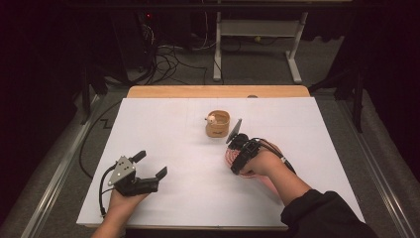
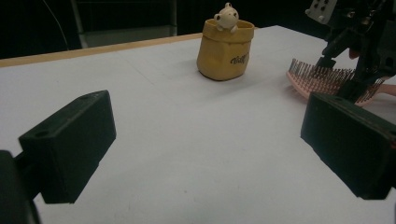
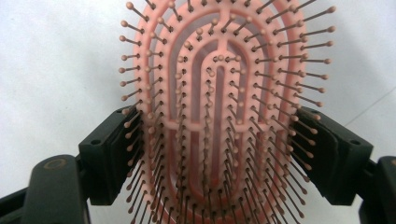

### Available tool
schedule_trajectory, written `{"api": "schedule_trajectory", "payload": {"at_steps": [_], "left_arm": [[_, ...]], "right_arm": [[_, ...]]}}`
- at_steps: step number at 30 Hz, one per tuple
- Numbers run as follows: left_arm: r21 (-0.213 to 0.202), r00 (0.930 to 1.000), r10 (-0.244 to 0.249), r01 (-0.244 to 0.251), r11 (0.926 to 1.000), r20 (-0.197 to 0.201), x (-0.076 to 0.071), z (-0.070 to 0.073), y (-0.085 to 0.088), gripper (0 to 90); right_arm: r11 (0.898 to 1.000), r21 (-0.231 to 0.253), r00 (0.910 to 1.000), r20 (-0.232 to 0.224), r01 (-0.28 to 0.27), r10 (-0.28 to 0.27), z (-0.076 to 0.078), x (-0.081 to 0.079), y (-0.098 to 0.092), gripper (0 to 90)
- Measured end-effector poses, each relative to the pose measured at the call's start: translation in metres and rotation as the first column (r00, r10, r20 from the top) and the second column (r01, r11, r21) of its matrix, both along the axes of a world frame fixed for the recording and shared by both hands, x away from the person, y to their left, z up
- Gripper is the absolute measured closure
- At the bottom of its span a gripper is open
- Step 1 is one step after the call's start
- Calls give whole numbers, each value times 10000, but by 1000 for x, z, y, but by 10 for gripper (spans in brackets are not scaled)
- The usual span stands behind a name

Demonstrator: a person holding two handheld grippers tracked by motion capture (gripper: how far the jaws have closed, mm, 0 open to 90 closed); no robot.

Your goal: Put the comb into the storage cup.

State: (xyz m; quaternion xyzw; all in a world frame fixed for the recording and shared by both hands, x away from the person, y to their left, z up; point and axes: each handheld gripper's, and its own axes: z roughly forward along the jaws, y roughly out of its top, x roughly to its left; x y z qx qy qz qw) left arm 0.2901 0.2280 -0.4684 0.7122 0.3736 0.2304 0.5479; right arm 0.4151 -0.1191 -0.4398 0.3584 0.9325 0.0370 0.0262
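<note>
White paper covers the desk [image 1: 163, 129], where a person works with a gripper in each hand. At the left, the left gripper [image 1: 150, 165] rests low near the front edge, its jaws wide apart with nothing between them. In the left gripper view its own two black jaws stand far apart over bare desk.

Toward the middle sits a small tan pot [image 1: 218, 124] shaped like a paper bag, upright, with a little cream bear [image 2: 227, 17] peeking over its rim. Dark script is printed on the pot's front, but it is too small and blurred to read. No other writing can be made out.

To the right, just beside the pot, a pink hairbrush [image 3: 219, 112] lies on the desk with its bristles up. The right gripper [image 1: 236, 151] comes down over it. In the right gripper view the jaws stand wide, one on each side of the brush head, close against the outer bristles; whether the pads press on it cannot be told.

As a judgement, the work is at an early stage: the brush is bracketed for a grasp but not lifted, and any carrying, perhaps to the pot, is not yet done.
</note>
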Motion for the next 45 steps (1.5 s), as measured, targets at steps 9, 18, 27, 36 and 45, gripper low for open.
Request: {"api": "schedule_trajectory", "payload": {"at_steps": [9, 18, 27, 36, 45], "left_arm": [[13, 10000, -12, 12, 10000, 7, 0, 0, 1, 35], [78, 10000, -66, 66, 9999, 4, 0, 0, 0, 36], [121, 9999, -131, 131, 9998, -12, 0, 0, 0, 37], [155, 9998, -57, 54, 9999, 196, -2, 1, -1, 74], [100, 9999, 33, -34, 9999, 104, 0, 1, 0, 27]], "right_arm": [[9999, -77, 9997, 216, -74, 76, 12, -1, -5, 208], [9998, -157, 9996, 263, -97, 101, 19, -3, -9, 207], [10000, 39, 9982, 606, 3, -5, 25, -5, -14, 207], [9943, 1056, 9917, 1255, 161, -294, 42, -7, -22, 207], [9815, 1902, 9845, 1672, 206, -530, 49, -11, -29, 207]]}}
